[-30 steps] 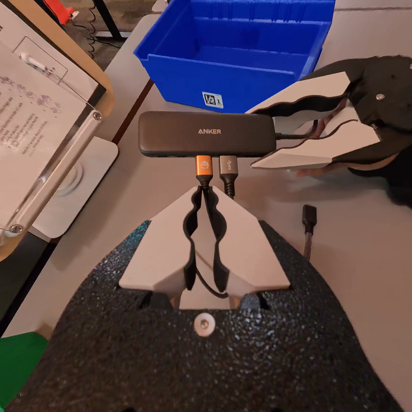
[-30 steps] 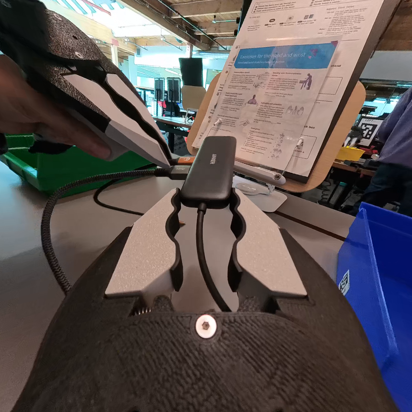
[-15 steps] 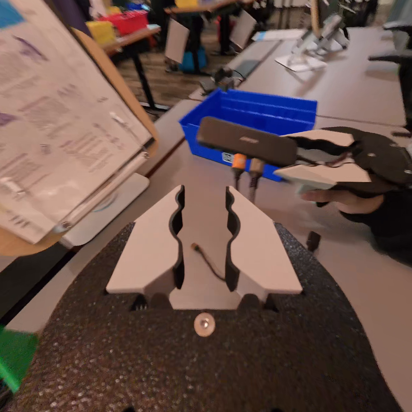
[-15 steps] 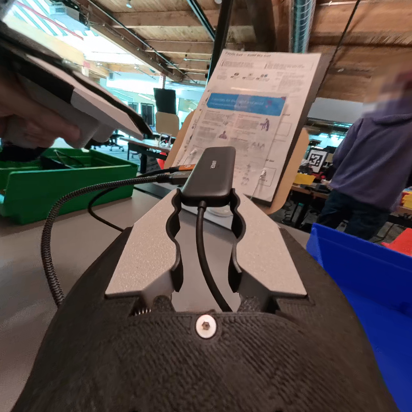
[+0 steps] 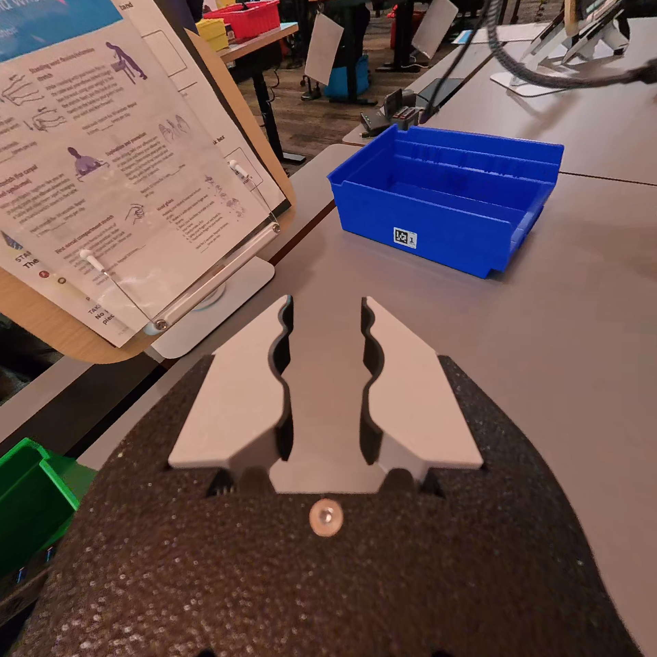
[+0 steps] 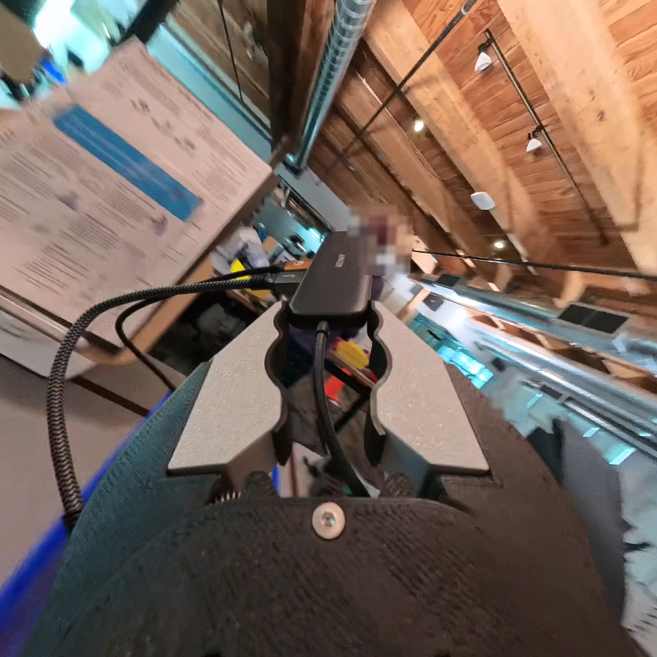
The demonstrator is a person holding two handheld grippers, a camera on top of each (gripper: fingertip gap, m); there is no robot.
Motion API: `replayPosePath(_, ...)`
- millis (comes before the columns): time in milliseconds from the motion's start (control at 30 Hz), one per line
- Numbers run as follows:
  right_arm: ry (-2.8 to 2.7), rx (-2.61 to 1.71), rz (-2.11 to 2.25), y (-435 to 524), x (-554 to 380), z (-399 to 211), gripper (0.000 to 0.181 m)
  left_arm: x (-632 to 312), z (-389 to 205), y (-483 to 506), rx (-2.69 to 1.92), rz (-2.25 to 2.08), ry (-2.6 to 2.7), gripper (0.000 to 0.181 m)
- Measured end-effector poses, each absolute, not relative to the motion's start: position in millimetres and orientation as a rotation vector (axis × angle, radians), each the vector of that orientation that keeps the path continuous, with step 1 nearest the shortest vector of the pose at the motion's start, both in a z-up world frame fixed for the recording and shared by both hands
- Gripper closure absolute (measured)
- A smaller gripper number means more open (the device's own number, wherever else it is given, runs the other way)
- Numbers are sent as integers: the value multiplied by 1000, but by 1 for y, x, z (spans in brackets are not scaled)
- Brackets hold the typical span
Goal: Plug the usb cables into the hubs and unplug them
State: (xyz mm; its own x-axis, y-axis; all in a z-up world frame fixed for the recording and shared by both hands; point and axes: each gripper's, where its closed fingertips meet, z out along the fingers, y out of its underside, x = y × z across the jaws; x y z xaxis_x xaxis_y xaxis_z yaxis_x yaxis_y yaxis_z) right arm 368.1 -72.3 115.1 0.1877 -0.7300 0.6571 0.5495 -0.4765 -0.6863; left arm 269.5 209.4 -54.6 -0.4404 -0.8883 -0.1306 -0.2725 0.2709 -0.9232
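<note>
Right gripper [image 6: 327,313], clamped on the hub [image 6: 329,284], has lifted it, both cables still plugged; left gripper [image 5: 327,320] now gapes empty.

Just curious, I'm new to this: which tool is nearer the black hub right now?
Right. The right tool is clamped on the black hub, lifted up; the left tool is open over the table, no hub in its view.

Black textured gripper [image 5: 327,309] bodies, grey wavy-edged fingers [image 5: 245,384], silver screw [image 5: 326,521].

An open-plan workshop: rows of grey worktables [image 5: 586,117], coloured parts bins [image 5: 444,199] and an exposed timber ceiling [image 6: 497,124].
</note>
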Motion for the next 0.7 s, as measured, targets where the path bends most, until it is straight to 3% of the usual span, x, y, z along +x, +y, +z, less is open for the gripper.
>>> replayPosePath(133, 147, -1567, -1643, -76, 414, 87, 138, 269, -60, 208, -1051, -1157, 1899, 145)
replayPosePath(367, -24, -2036, -1795, -64, 479, -40, 138, 269, -67, 206, -1042, -1148, 1938, 145)
replayPosePath(700, 591, -2054, -1135, -72, 509, -134, 137, 266, -74, 214, -1064, -1133, 1974, 145)
